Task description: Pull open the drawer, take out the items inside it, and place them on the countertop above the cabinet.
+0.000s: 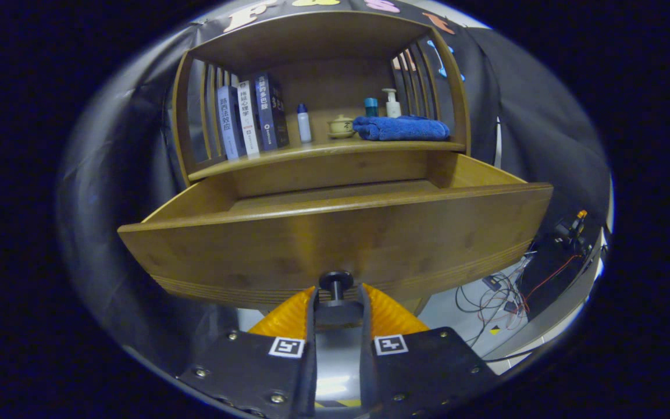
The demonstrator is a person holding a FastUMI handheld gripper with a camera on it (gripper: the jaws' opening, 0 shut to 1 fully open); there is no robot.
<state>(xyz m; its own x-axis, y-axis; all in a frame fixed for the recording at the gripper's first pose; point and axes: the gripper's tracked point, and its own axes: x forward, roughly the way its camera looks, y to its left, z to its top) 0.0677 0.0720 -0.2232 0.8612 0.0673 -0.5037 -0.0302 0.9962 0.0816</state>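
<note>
The wooden drawer (335, 233) stands pulled far out of the cabinet, its front panel right ahead of me. My gripper (337, 297) is at the small dark knob (335, 281) low on that panel, and both fingers close on the knob's sides. Over the panel's top edge I see a strip of the drawer's floor (335, 192) near the back, with nothing on it. The panel hides the front part of the inside. The countertop (323, 152) runs above the drawer.
On the countertop stand three books (250, 116), a small white bottle (304, 123), a lidded tea cup (341, 126), a folded blue towel (402, 128) and a pump bottle (392, 103). Loose cables (498, 297) lie on the floor at lower right.
</note>
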